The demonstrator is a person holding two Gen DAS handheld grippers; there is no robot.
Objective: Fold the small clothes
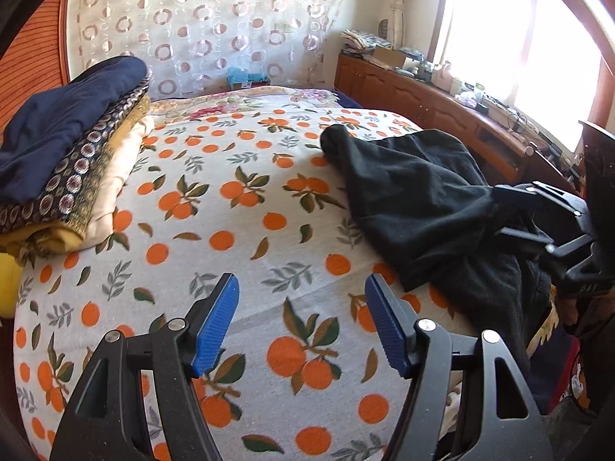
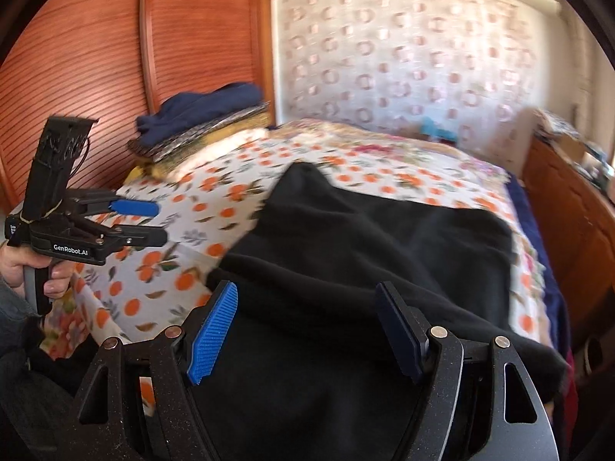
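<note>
The black fleece garment (image 2: 365, 238) lies unfolded at the bed's (image 1: 246, 238) right edge — your left gripper (image 1: 301, 322) and right gripper (image 2: 307, 330) gape empty; folding's ahead.

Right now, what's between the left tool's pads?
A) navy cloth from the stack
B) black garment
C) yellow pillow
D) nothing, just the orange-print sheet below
D: the left tool stands open over the bare sheet; the black garment lies off to its right, and the folded stack sits far left.
</note>
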